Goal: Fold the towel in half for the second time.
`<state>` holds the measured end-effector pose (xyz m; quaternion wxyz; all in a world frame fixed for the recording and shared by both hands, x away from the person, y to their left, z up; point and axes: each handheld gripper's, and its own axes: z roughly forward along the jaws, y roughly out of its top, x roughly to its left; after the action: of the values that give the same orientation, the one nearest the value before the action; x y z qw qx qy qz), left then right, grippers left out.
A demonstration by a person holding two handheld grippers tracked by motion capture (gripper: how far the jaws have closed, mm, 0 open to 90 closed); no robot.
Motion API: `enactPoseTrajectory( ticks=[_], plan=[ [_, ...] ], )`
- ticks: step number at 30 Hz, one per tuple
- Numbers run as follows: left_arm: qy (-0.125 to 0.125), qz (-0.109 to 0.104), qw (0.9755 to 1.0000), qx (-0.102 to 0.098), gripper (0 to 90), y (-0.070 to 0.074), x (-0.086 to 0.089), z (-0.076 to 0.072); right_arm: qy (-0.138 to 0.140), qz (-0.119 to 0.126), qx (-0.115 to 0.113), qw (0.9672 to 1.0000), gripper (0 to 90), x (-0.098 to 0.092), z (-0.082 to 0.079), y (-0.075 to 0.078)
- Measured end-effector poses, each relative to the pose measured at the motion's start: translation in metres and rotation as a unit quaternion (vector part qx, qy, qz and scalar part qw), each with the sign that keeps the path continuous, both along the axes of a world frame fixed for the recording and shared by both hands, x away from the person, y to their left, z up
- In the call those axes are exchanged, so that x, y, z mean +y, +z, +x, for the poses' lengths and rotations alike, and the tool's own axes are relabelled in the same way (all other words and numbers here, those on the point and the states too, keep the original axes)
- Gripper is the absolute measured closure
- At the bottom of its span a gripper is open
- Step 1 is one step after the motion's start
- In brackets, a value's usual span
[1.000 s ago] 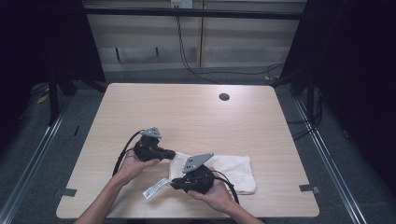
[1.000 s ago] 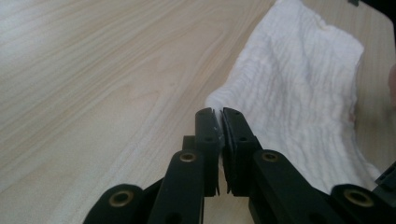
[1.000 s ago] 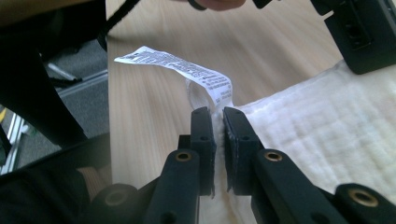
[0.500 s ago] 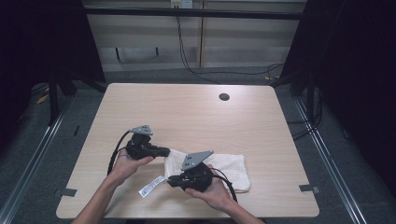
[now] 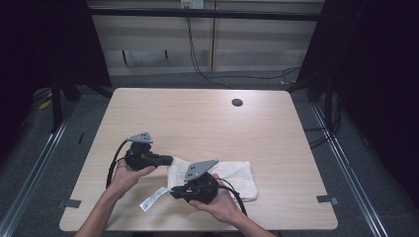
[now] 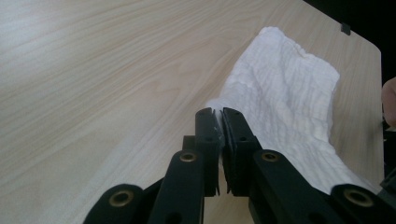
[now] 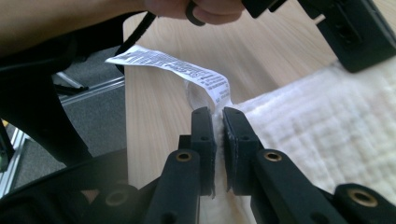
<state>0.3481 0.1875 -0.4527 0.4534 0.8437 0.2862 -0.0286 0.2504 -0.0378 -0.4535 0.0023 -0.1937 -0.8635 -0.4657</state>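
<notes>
Left gripper (image 5: 165, 160): clamping the far-left corner of the white cloth (image 5: 232, 175), jaws closed on a thin pinch of fabric, as seen in the left gripper view (image 6: 220, 122). Cloth (image 6: 285, 98) trailing away from that pinch toward the right of the scene.

Right gripper (image 5: 174, 193): clenching the near-left corner of the cloth, jaws pressing on the hem (image 7: 218, 122) right at the printed care label (image 7: 177, 65). Label (image 5: 154, 198) sticking out to the left beyond the jaws, lying on the wood in the high view.

Cloth: lying on the near half of the table (image 5: 207, 123), right of centre, left edge being held between the two grippers. Long axis running left to right; the pinched end pointing left, the free end pointing right and resting flat. Surface showing a quilted, ribbed weave (image 7: 336, 140).

Surface: light wood-grain tabletop with rounded corners, a dark round cable hole (image 5: 237, 102) near the far edge.

Room: dark surroundings, grey floor, cables (image 5: 207, 69) hanging and trailing beyond the far edge, metal rails (image 5: 34, 168) running along both sides.
</notes>
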Motion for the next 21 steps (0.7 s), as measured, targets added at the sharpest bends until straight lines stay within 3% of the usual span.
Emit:
enactPoseTrajectory(
  ticks=[9, 14, 16, 21],
  plan=[
    [0.022, -0.001, 0.9997, 0.004, 85.8, 0.004, 0.023, -0.002, 0.000, 0.017, -0.004, 0.9999, 83.5, 0.014, 0.002, 0.006],
    [0.036, -0.007, 0.9993, -0.009, 85.8, 0.014, 0.034, -0.002, 0.000, 0.032, -0.005, 0.9995, 83.5, 0.019, 0.005, 0.011],
    [0.045, 0.001, 0.9988, -0.021, 85.9, 0.022, 0.036, -0.004, 0.002, 0.039, -0.007, 0.9992, 83.6, 0.026, 0.009, 0.016],
    [0.053, -0.001, 0.9984, -0.021, 85.9, 0.026, 0.039, -0.003, 0.009, 0.042, -0.024, 0.9988, 83.6, 0.036, 0.010, 0.028]
  ],
)
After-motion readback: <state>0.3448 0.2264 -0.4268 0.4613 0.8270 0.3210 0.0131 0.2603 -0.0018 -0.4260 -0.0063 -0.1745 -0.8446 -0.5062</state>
